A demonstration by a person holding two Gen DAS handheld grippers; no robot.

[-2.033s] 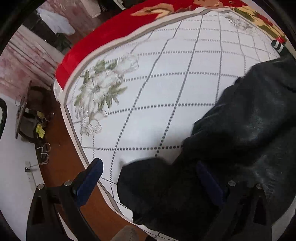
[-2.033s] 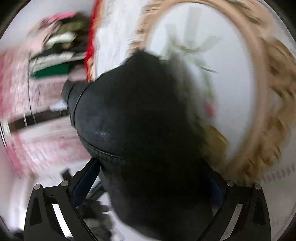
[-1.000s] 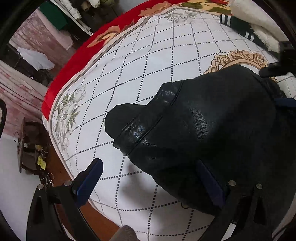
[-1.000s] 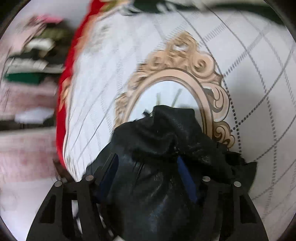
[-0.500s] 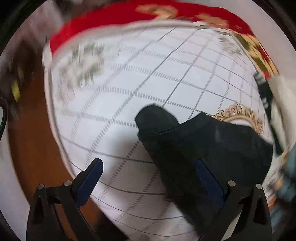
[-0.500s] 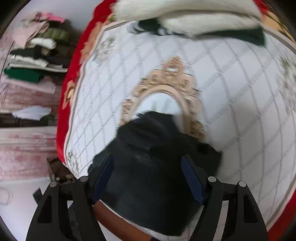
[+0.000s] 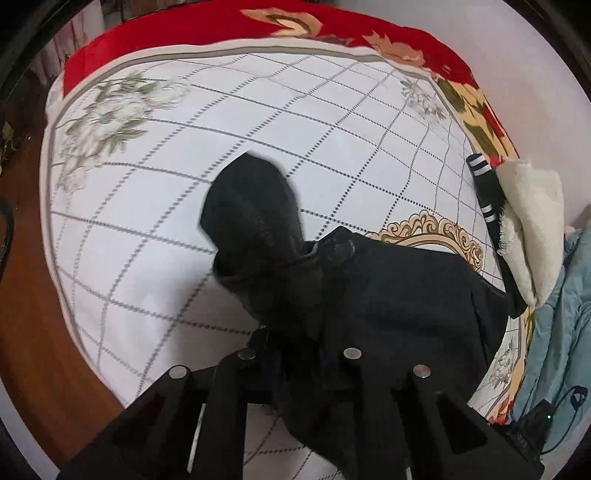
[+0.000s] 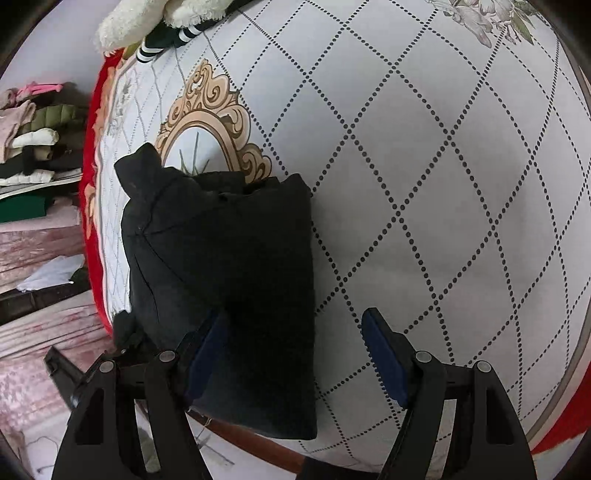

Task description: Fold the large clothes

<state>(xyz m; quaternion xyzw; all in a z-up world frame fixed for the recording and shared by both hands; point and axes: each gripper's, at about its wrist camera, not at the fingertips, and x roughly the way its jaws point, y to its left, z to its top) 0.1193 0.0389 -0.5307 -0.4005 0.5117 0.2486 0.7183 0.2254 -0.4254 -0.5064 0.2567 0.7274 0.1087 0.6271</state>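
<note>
A black jacket (image 7: 369,295) lies folded into a thick bundle on the white quilted bedspread (image 7: 258,122), its hood (image 7: 255,206) sticking out toward the far side. My left gripper (image 7: 299,354) is shut on the near edge of the jacket. In the right wrist view the same black jacket (image 8: 229,266) lies as a rectangular bundle near the bed's edge. My right gripper (image 8: 295,347) is open, its left finger over the jacket and its right finger over the bare bedspread (image 8: 443,184).
A white fluffy garment with a striped black cuff (image 7: 528,229) lies at the bed's right side; it also shows in the right wrist view (image 8: 155,18). Light blue fabric (image 7: 565,332) is at far right. Shelves of folded clothes (image 8: 33,140) stand beyond the bed. Wooden floor (image 7: 33,350) borders the bed.
My left gripper has closed on the jacket's near edge; it was open before. My right gripper let go of the jacket, opened, and drew back. The jacket now lies folded flat.
</note>
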